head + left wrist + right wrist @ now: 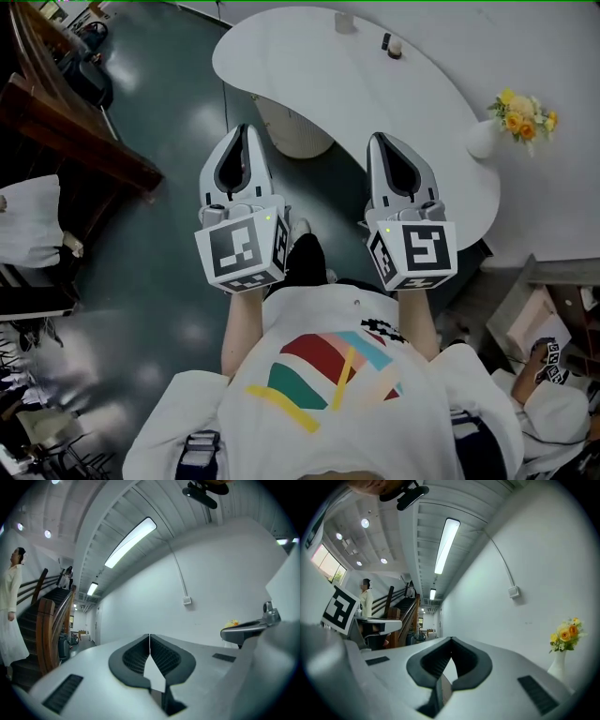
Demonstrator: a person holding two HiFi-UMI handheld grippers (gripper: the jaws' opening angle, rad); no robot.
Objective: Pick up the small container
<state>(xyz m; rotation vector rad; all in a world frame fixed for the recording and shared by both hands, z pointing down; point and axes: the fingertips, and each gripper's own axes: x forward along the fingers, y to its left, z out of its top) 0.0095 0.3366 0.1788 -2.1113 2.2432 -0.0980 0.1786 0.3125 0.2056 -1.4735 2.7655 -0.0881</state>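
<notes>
A small round container [395, 49] stands near the far edge of the white curved table [375, 94], next to a small dark object. Both grippers are held level in front of the person's chest, well short of the container. My left gripper [242, 129] is over the dark floor, left of the table, its jaws pressed together with nothing between them [149, 635]. My right gripper [380, 139] reaches over the table's near edge, also shut and empty [451, 639]. Neither gripper view shows the container; both look at a white wall and the ceiling.
A white vase of yellow and orange flowers [520, 117] stands at the table's right end. A pale cup [345, 22] sits at the far edge. A white pedestal [292, 131] holds the table up. A wooden stair rail [75, 122] runs at the left, and a person in white [11, 606] stands by the stairs.
</notes>
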